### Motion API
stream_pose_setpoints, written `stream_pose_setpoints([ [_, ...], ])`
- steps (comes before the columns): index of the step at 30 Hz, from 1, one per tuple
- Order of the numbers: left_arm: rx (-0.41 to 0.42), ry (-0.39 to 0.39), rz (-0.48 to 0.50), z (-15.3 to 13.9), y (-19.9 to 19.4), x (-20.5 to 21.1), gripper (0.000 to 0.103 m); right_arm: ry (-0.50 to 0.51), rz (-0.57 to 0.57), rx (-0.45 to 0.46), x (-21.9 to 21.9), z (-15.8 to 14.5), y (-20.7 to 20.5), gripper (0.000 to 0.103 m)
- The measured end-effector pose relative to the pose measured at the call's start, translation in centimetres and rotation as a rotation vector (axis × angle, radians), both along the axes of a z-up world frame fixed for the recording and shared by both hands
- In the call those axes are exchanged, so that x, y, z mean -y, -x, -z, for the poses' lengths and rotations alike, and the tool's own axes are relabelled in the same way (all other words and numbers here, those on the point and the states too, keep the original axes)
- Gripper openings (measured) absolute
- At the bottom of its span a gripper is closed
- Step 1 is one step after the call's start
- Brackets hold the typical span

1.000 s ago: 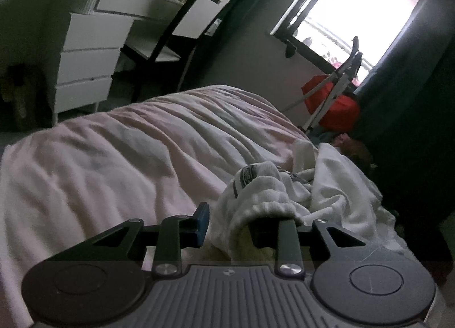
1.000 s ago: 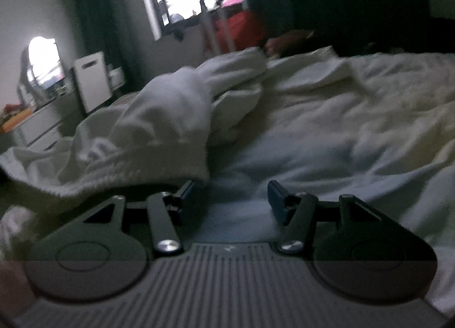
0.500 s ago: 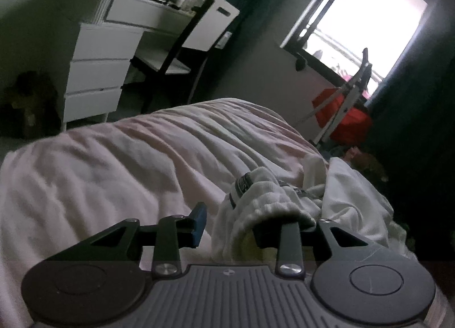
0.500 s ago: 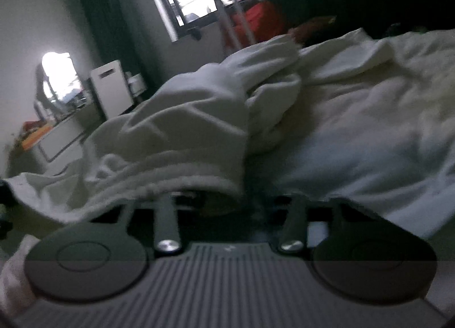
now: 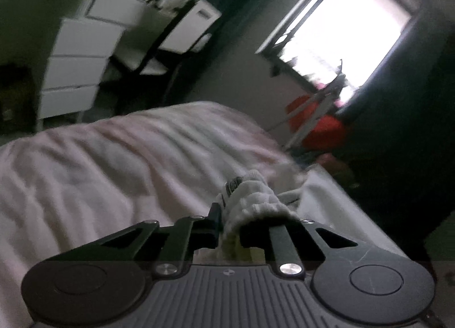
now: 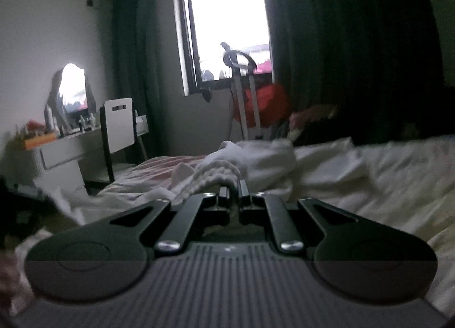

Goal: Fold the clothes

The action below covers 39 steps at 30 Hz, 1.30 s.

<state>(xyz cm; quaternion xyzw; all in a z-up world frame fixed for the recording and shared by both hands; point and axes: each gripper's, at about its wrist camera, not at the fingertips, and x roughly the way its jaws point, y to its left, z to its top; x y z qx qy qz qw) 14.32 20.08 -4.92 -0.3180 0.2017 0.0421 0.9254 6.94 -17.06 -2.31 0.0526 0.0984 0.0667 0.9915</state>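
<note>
Left gripper (image 5: 227, 214) closing on the ribbed hem of a white garment (image 5: 253, 197). Right gripper (image 6: 233, 194) clamped tight on the same garment (image 6: 224, 171), lifted above the bed (image 6: 398, 174).

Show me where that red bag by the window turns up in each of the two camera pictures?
Left wrist view: the red bag sits right of centre, below the window, beyond the bed's far corner.
Right wrist view: the red bag sits just right of centre, under the window sill, behind a white metal frame.
Shared landmark: the white-backed chair at the dressing table.
</note>
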Motion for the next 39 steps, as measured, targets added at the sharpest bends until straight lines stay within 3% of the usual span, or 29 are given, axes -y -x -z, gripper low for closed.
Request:
stream_pose_setpoints([
  [5,0.062,0.036,0.038,-1.7,2.5,-0.7,0.012,0.005,0.022,-0.070,0.6,-1.4,6.1,0.008],
  [11,-0.053,0.075,0.178,-1.4,3.1,-1.6,0.014,-0.123,-0.004,-0.284,1.5,2.9,9.9,0.009],
  [13,-0.081,0.065,0.217,-1.2,3.0,-1.5,0.014,-0.180,-0.004,-0.351,1.8,4.4,9.2,0.010],
  [16,-0.135,-0.044,0.232,-0.9,3.0,-0.5,0.014,-0.204,0.010,-0.408,1.7,5.4,8.7,0.011],
  [19,-0.206,-0.074,0.262,-0.2,3.3,-0.3,0.017,-0.268,0.004,-0.439,2.3,5.6,8.7,0.013],
  [21,-0.237,-0.082,0.290,-0.1,3.9,-0.5,0.031,-0.305,-0.023,-0.477,2.7,5.7,8.9,0.018],
  [23,-0.237,-0.112,0.304,-0.7,5.3,-0.7,0.037,-0.351,-0.060,-0.493,3.5,5.4,9.6,0.039],
  [25,-0.220,-0.144,0.313,-1.6,6.8,-0.9,0.051,-0.390,-0.100,-0.477,4.0,4.8,10.6,0.069],
  [27,-0.190,-0.160,0.319,-2.5,8.4,-1.1,0.073,-0.413,-0.136,-0.449,4.3,4.2,11.4,0.073],
  [33,-0.106,-0.093,0.354,-3.7,8.6,-1.3,0.095,-0.502,-0.117,-0.429,5.3,4.6,10.4,0.073],
  [36,-0.158,-0.083,0.369,-2.4,6.2,-0.6,0.096,-0.540,-0.061,-0.434,6.0,5.8,9.2,0.073],
  [39,-0.269,-0.100,0.342,-0.1,3.6,-0.3,0.095,-0.604,-0.019,-0.441,6.9,7.5,7.3,0.073],
])
